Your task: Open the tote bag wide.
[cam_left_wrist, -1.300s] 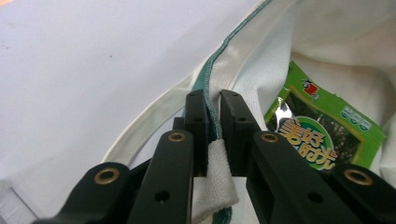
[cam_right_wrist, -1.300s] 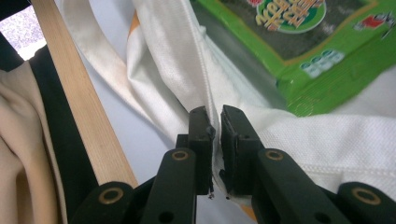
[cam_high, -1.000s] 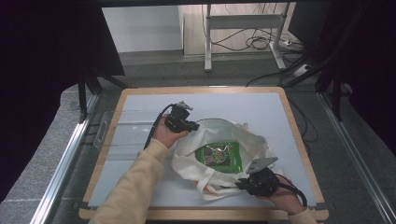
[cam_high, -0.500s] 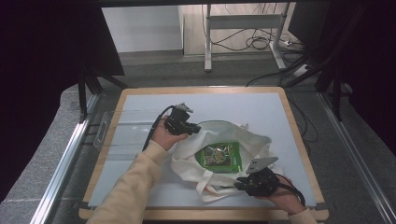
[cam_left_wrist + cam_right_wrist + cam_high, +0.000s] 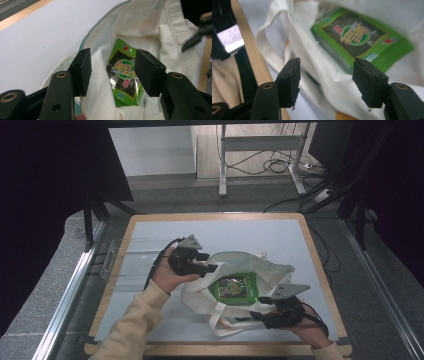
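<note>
We're looking at a white tote bag point(image 5: 235, 285) lying on the pale table top point(image 5: 150, 235), mouth spread wide, with a green snack packet point(image 5: 234, 287) sitting flat inside it. Our guess is the bag is being kept open like this so the packet stays easy to see and reach, or has just been dropped in.

The left gripper point(image 5: 207, 267) is sitting at the bag's far-left rim and the right gripper point(image 5: 257, 316) at the near-right edge by the handles point(image 5: 220, 322), so the two are working opposite sides of the opening. Both have just been opening their jaws. In the left gripper view the jaws are standing apart with bag cloth and the packet point(image 5: 124, 75) showing between them, nothing pinched. Same story in the right gripper view: the jaws are standing wide, the bag's hem point(image 5: 317, 65) running through the gap and the packet point(image 5: 359, 37) beyond, and the pads aren't pressing on anything. So we're reading both as let go.

Around the bag the table is mostly bare inside its wooden frame point(image 5: 320, 265). What's getting in the way is really just the bag itself: loose folds and looping handles right where the right gripper is sitting, so they could snag on any move back in.
</note>
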